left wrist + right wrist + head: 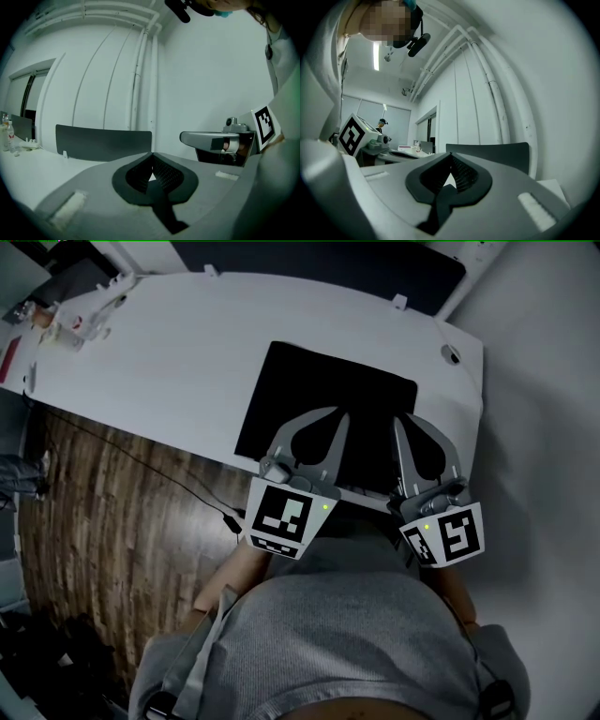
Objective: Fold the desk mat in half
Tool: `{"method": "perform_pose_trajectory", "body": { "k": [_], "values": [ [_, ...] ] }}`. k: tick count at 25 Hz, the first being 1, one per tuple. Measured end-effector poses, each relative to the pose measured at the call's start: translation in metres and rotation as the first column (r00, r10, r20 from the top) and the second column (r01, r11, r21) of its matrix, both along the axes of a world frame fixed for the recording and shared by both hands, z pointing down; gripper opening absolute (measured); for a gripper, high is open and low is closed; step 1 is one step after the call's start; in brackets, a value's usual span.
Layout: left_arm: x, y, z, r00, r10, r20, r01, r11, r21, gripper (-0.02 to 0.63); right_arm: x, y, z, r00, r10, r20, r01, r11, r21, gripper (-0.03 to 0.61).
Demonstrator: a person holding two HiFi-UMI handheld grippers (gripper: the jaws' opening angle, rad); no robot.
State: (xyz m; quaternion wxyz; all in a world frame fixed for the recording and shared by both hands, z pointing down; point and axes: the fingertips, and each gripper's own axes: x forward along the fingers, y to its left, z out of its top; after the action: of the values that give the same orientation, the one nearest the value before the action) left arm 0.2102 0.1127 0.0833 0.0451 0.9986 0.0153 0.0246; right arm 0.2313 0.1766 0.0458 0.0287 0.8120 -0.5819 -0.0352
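Note:
The black desk mat (pixel 314 395) lies flat and unfolded on the white table (pixel 159 362), close to the near edge. Both grippers hover over the mat's near part, side by side and pointing away from me. My left gripper (pixel 343 416) is shut, and in its own view the tips (pixel 152 154) meet with nothing between them. My right gripper (pixel 401 420) is shut as well, its tips (pixel 451 155) together and empty. Neither gripper view shows the mat; both look level across the table toward the wall.
A dark upright panel (pixel 319 259) stands along the table's far edge. Small items (pixel 75 320) clutter the far left corner. A round cable port (pixel 452 354) sits at the right end. A cable (pixel 159 470) runs over the wooden floor on the left.

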Motion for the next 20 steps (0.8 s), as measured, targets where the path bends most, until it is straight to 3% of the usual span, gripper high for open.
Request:
{"method": "perform_pose_trajectory", "body": {
  "k": [6,10,20],
  "values": [
    [-0.003,-0.002,-0.02,0.998,0.005,-0.059,-0.005,1.0,0.002,0.0,-0.006,-0.012,-0.011,0.999,-0.032,-0.012,0.032,0.999,-0.003,-0.003],
    [-0.001,-0.004,-0.025,0.998,0.0,-0.065,0.001,1.0,0.011,0.0,-0.01,-0.017,-0.013,0.998,-0.048,-0.052,0.047,0.999,-0.021,-0.003],
    [0.002,-0.007,-0.02,0.998,-0.022,-0.059,0.023,1.0,0.017,0.0,-0.023,-0.03,-0.016,0.995,-0.091,-0.05,0.089,0.996,-0.028,-0.002]
  ]
}}
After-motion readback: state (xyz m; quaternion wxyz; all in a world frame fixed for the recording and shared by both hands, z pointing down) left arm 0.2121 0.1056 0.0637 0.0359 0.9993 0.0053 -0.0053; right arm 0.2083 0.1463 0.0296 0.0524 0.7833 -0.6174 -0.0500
